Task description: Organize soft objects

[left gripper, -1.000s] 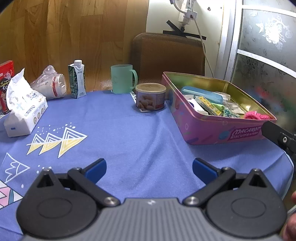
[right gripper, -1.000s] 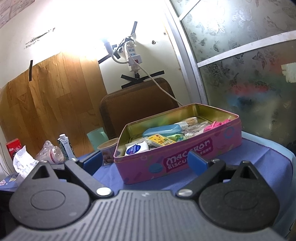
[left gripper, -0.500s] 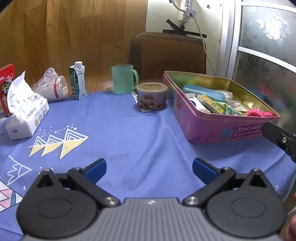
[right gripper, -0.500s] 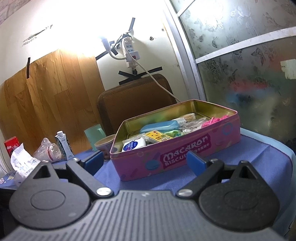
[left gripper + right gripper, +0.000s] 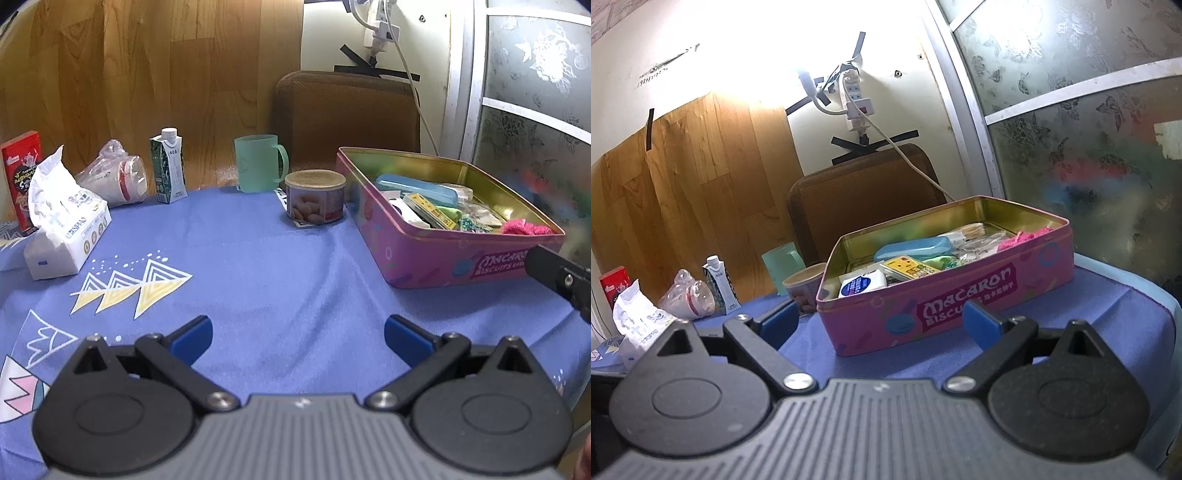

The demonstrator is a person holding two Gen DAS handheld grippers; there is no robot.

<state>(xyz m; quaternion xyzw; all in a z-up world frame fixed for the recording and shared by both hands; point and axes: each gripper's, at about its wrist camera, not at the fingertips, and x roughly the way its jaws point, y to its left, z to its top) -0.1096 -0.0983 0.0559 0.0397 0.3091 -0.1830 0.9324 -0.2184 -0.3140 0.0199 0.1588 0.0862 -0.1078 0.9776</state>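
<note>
At the bottom of the left wrist view the left hand-held gripper hovers over the blue patterned cloth on the worktop, its blue-tipped fingers spread wide with nothing between them. The right hand-held gripper fills the bottom of its own view, equally wide and empty, and its black finger shows at the right edge of the left view just in front of the tin.

I judge this to be the approach step: neither gripper has taken anything yet, and both face the pink rectangular metal biscuit tin in the middle of the right view. The tin lies lidless on the cloth, its long axis running from lower left to upper right in that view, lettered side toward the camera.

Inside, at the far right end, sits the fluffy pink fabric piece, the likeliest soft object; it bunches up against the rim, lying roughly along the tin's length, though its exact shape is hard to read. Beside it lie a light blue oblong plastic case and a small white and blue tissue packet.

The next move probably calls for lifting the right gripper over the near wall and lowering it onto the fabric without catching the rim

Further back, at the left of the left view, a white soft-pack of tissues stands on the cloth
</note>
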